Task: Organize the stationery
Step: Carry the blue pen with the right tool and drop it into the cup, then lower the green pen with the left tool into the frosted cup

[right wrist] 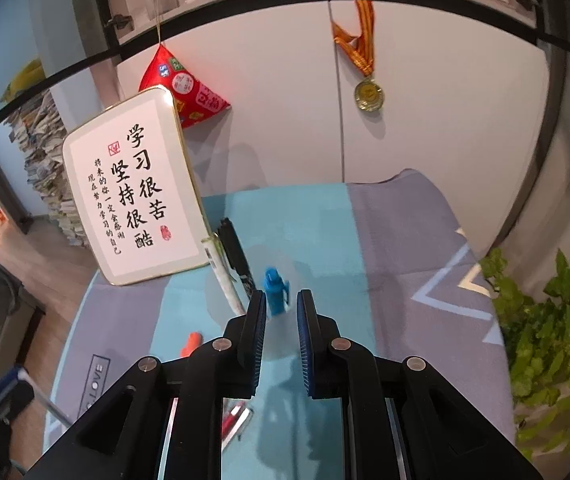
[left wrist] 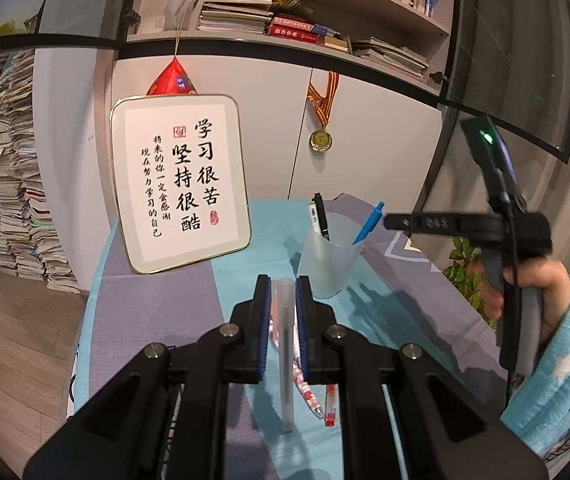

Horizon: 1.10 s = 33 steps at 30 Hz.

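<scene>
Pens into the cup: blue one just delivered, frosted one next.

My right gripper (right wrist: 281, 312) stands released; the blue pen (right wrist: 275, 290) sits just ahead of its tips, leaning in the translucent cup (left wrist: 325, 264) with a black pen (left wrist: 320, 216). My left gripper (left wrist: 283, 308) is clenched on a frosted pen (left wrist: 286, 360); two red pens (left wrist: 317, 396) lie beneath. Next, I judge: carry it forward-right over the rim and let go.
</scene>
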Tool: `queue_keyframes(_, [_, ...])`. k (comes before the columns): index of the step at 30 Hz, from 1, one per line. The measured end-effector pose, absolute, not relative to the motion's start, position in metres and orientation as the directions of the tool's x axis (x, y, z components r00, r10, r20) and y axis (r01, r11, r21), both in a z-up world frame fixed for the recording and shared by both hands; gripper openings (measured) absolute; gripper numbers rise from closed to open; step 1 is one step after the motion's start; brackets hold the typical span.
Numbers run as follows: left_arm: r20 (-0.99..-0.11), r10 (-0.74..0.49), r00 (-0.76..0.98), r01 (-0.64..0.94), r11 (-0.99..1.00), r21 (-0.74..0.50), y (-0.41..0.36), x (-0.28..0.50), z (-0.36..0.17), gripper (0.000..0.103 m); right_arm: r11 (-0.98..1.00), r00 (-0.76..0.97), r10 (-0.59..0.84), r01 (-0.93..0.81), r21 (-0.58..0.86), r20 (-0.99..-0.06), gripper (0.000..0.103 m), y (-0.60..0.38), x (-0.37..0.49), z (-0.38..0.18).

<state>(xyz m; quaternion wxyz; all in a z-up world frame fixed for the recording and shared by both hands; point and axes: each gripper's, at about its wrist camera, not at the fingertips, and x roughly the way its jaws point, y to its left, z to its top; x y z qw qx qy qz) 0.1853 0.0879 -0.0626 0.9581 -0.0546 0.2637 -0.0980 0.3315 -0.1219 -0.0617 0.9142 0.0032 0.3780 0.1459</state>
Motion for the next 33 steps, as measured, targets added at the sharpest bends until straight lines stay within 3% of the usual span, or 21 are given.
queue_keyframes(1, [-0.491,-0.216,0.844,0.161,0.975,-0.153,0.086,0.185,-0.060,0.010,0.959,0.678,0.266,-0.261,0.113,-0.685,0.018,-0.126,0.327,-0.061])
queue_keyframes(6, [-0.479,-0.220,0.850,0.174,0.975,-0.139,0.074,0.184,-0.049,0.010,0.961,0.725,0.260,-0.258,0.099,-0.638,0.050,-0.149,0.288,-0.060])
queue_keyframes(8, [-0.474,-0.224,0.851,0.183,0.974,-0.132,0.066,0.185,-0.044,0.010,0.963,0.736,0.235,-0.263,0.052,-0.635,0.057,-0.152,0.273,-0.065])
queue_keyframes(12, [-0.467,-0.221,0.856,0.193,0.975,-0.107,0.050,0.186,-0.035,0.010,0.953,0.717,0.222,-0.302,-0.008,-0.660,0.058,-0.156,0.249,-0.084])
queue_keyframes(21, [-0.426,-0.211,0.880,0.187,0.977,-0.098,0.025,0.202,-0.003,0.010,0.920,0.668,0.326,-0.387,0.061,-0.669,0.058,-0.177,0.221,-0.111])
queue_keyframes(33, [-0.352,-0.165,0.921,0.151,0.986,-0.067,0.004,0.240,0.020,0.010,0.921,0.669,0.370,-0.356,0.159,-0.644,0.058,-0.215,0.216,-0.129])
